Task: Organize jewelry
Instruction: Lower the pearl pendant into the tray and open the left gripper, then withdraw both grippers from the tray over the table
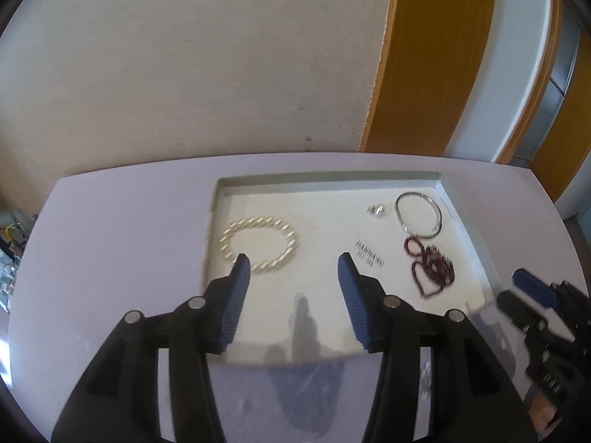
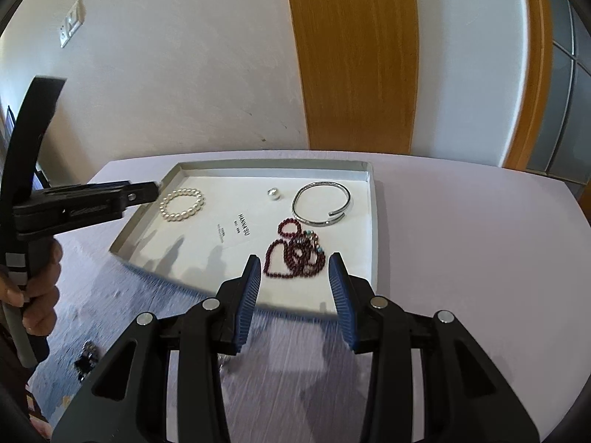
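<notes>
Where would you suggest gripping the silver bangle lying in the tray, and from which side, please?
Probably pinch the silver bangle across its thin band on the near arc, coming straight down from above with the open right gripper. It lies flat in the white tray, so only the narrow wire offers a hold; avoid its open ends at the right.

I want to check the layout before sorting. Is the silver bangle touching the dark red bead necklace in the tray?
Apart. The right wrist view shows white tray floor between the silver bangle and the top loop of the dark red bead necklace.
</notes>
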